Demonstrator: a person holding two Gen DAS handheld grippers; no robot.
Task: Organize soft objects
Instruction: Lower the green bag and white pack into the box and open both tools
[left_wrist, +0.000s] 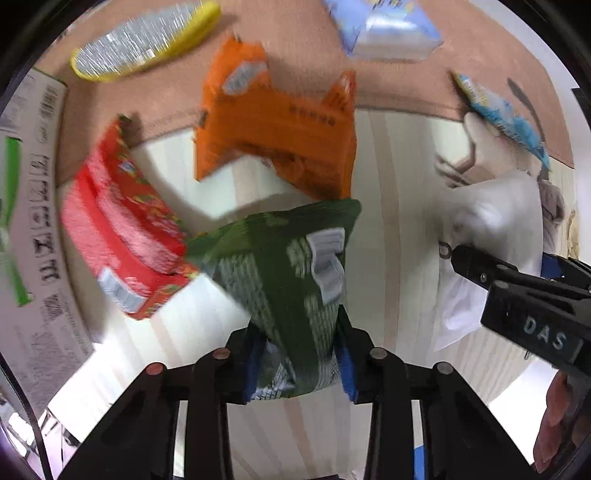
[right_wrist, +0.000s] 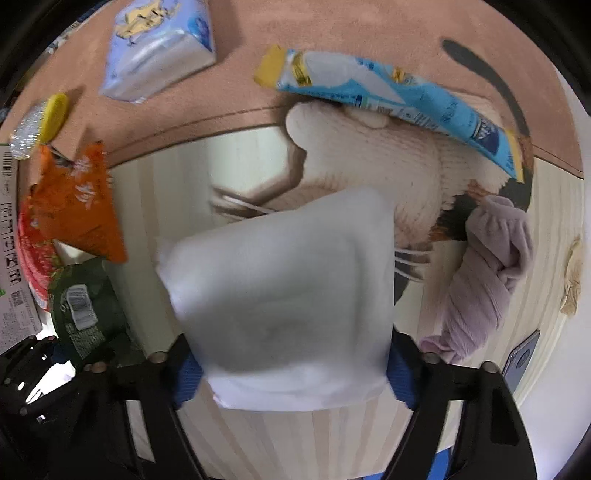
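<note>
a cardboard box is being seen at the far left edge of the left wrist view, with a red packet lying just beside it on the pale wooden surface. beyond them, a yellow-rimmed packet is being shown on the pink mat. an orange packet is lying across the mat's edge. a green packet is being gripped by the left claw, its blue pads pressed on either side. a tissue pack is resting further right on the mat. a white cloth is being clamped by the right claw, close in front of the camera. behind it, a blue sachet is lying over a cream knitted item, and a lilac cloth is lying bunched at the right.
</note>
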